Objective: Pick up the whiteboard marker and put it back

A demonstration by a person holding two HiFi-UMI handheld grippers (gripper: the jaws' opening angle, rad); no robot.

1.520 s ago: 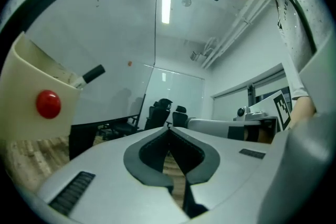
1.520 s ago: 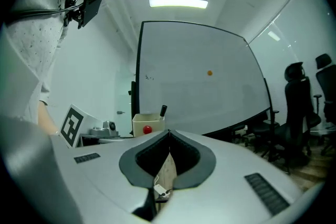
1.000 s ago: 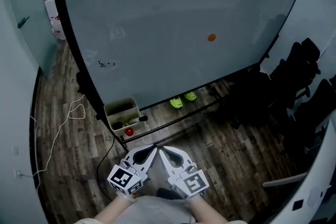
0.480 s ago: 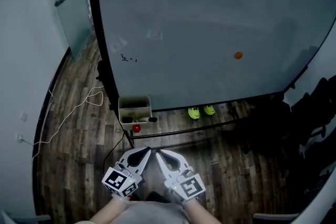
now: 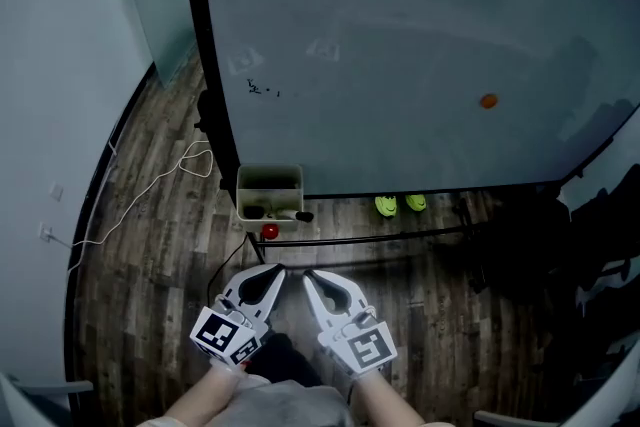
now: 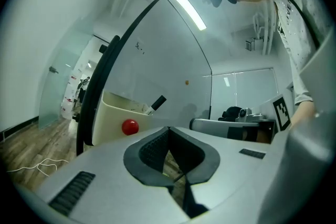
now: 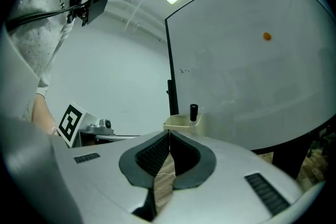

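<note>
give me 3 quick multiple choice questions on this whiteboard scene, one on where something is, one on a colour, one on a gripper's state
1. Where is the black-capped whiteboard marker?
A. in the cream plastic box at the foot of the large whiteboard
B. stuck high on the board
C. lying on the floor

2. What colour is the small round dot on the whiteboard?
A. blue
B. orange
C. black

3. How is the right gripper?
A. open wide
B. shut on the marker
C. shut, empty

Answers: 1 A, its black cap sticks out of the box; 2 B, it shows orange against the pale board; 3 C, the pads meet with nothing between them.
</note>
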